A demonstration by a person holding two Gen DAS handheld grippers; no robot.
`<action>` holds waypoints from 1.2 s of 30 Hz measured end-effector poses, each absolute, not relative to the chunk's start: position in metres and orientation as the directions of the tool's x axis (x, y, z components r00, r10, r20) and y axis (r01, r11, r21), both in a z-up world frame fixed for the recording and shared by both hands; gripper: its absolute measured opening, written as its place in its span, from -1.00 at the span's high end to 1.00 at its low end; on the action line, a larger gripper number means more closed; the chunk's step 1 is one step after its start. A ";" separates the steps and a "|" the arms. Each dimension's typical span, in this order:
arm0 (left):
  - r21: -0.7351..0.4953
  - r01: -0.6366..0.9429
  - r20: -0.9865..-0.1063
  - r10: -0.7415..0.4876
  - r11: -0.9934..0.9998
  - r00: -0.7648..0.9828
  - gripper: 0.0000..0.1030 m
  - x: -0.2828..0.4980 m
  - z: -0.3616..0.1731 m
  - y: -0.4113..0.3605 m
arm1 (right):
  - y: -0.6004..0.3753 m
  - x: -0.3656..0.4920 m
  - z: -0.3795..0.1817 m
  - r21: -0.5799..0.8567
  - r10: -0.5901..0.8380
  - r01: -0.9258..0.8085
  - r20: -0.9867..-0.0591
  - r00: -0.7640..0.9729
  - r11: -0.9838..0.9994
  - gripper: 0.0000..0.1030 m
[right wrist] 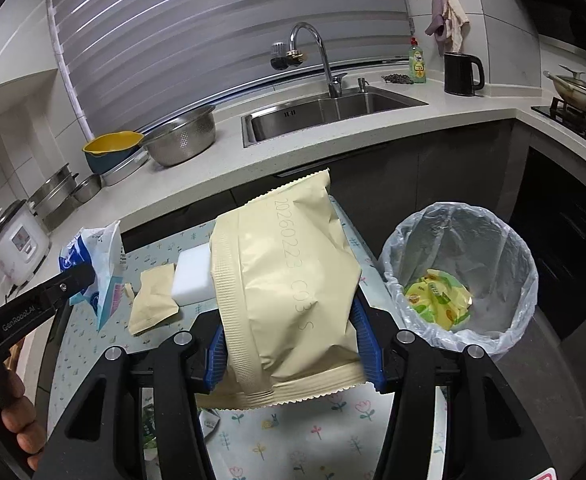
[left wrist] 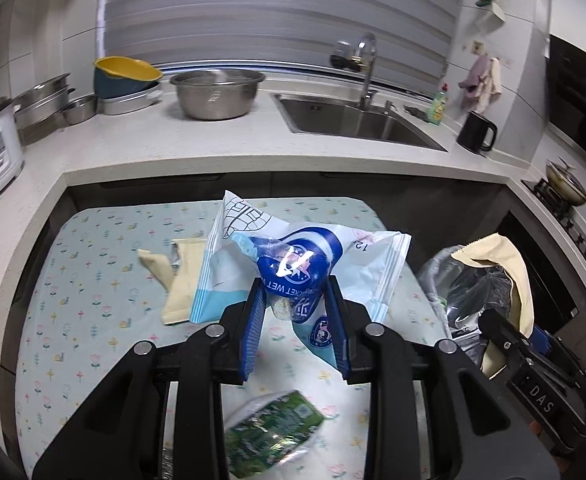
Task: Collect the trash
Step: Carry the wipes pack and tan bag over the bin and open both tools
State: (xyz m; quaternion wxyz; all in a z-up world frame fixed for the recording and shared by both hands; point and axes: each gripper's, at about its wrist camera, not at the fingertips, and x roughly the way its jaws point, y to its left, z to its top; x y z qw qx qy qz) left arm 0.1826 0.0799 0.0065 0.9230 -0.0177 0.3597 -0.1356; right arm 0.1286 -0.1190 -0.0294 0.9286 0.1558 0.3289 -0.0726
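A large beige snack bag [right wrist: 289, 280] is pinched between the blue pads of the right tool [right wrist: 293, 354], raised above the floral-clothed worktop [right wrist: 293, 440] and just left of the lined trash bin [right wrist: 461, 276], where a yellow-green wrapper [right wrist: 439, 300] already lies. The left tool [left wrist: 296, 320] clamps a crumpled blue-and-white wet-wipe packet [left wrist: 293, 256], lifted off the cloth. To finish the drop cleanly, the beige bag likely needs carrying fully over the bin's opening before the pads part, since its wide, stiff body could catch the liner's rim or tip out. The wipe packet would follow the same path once the right tool clears. Left on the worktop: a smaller beige wrapper [right wrist: 153, 300], a white block [right wrist: 193, 278] and a green wrapper [left wrist: 269, 436].
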 end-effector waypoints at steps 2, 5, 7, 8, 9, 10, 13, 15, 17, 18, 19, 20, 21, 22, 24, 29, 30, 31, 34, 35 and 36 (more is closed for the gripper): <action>-0.124 0.260 -0.660 -0.275 0.958 0.699 0.43 0.178 0.006 0.066 | -0.131 0.119 -0.029 0.245 -0.042 0.251 -0.632 0.774 0.937 0.00; -0.116 0.295 -0.665 -0.295 0.948 0.686 0.43 0.171 0.004 0.041 | -0.146 0.107 -0.031 0.249 -0.059 0.274 -0.632 0.773 0.929 0.00; -0.108 0.315 -0.670 -0.303 0.943 0.677 0.43 0.167 0.002 0.027 | -0.157 0.100 -0.033 0.253 -0.069 0.291 -0.633 0.771 0.923 0.00; -0.105 0.324 -0.672 -0.307 0.940 0.674 0.43 0.166 0.001 0.021 | -0.163 0.096 -0.034 0.255 -0.075 0.300 -0.634 0.770 0.919 0.00; -0.101 0.337 -0.674 -0.314 0.936 0.669 0.43 0.164 0.000 0.012 | -0.169 0.093 -0.035 0.257 -0.082 0.309 -0.635 0.769 0.916 0.00; -0.096 0.347 -0.675 -0.318 0.933 0.666 0.43 0.162 -0.001 0.005 | -0.173 0.090 -0.036 0.258 -0.086 0.316 -0.635 0.767 0.913 0.00; -0.091 0.375 -0.683 -0.332 0.923 0.651 0.43 0.159 -0.005 -0.015 | -0.189 0.081 -0.040 0.259 -0.106 0.343 -0.639 0.762 0.903 0.00; -0.088 0.394 -0.690 -0.341 0.915 0.639 0.43 0.157 -0.009 -0.028 | -0.198 0.077 -0.042 0.262 -0.116 0.358 -0.640 0.760 0.896 0.00; -0.082 0.417 -0.696 -0.352 0.905 0.626 0.43 0.156 -0.013 -0.043 | -0.210 0.071 -0.045 0.265 -0.130 0.378 -0.643 0.755 0.887 0.00; -0.080 0.427 -0.698 -0.356 0.901 0.621 0.43 0.155 -0.015 -0.050 | -0.215 0.068 -0.046 0.266 -0.138 0.389 -0.644 0.753 0.882 0.00; -0.077 0.438 -0.701 -0.361 0.896 0.615 0.43 0.155 -0.017 -0.058 | -0.220 0.066 -0.048 0.265 -0.145 0.399 -0.646 0.750 0.878 0.00; -0.075 0.449 -0.704 -0.366 0.890 0.608 0.43 0.154 -0.019 -0.065 | -0.225 0.064 -0.050 0.266 -0.151 0.408 -0.648 0.747 0.873 0.00; -0.075 0.460 -0.708 -0.372 0.885 0.600 0.43 0.154 -0.021 -0.073 | -0.230 0.062 -0.052 0.267 -0.156 0.416 -0.650 0.744 0.869 0.00; -0.073 0.468 -0.711 -0.375 0.881 0.595 0.43 0.153 -0.023 -0.080 | -0.236 0.059 -0.053 0.268 -0.163 0.426 -0.652 0.741 0.864 0.00; -0.070 0.488 -0.718 -0.383 0.870 0.581 0.43 0.153 -0.028 -0.095 | -0.248 0.055 -0.057 0.268 -0.179 0.448 -0.656 0.733 0.853 0.00; -0.067 0.540 -0.736 -0.408 0.839 0.541 0.43 0.155 -0.040 -0.134 | -0.274 0.045 -0.067 0.272 -0.213 0.500 -0.667 0.714 0.822 0.00; -0.067 0.549 -0.738 -0.412 0.833 0.534 0.43 0.154 -0.042 -0.139 | -0.280 0.044 -0.069 0.273 -0.219 0.510 -0.670 0.709 0.816 0.00; -0.066 0.558 -0.741 -0.415 0.827 0.528 0.43 0.155 -0.044 -0.146 | -0.284 0.043 -0.071 0.273 -0.225 0.519 -0.672 0.705 0.810 0.00; -0.060 0.582 -0.748 -0.422 0.811 0.512 0.42 0.157 -0.050 -0.166 | -0.297 0.040 -0.077 0.275 -0.241 0.543 -0.678 0.695 0.793 0.00; -0.059 0.590 -0.752 -0.425 0.805 0.505 0.42 0.159 -0.052 -0.172 | -0.301 0.040 -0.079 0.275 -0.246 0.551 -0.680 0.691 0.788 0.00; -0.061 0.597 -0.754 -0.429 0.800 0.498 0.42 0.160 -0.053 -0.178 | -0.305 0.040 -0.080 0.276 -0.250 0.558 -0.682 0.688 0.783 0.00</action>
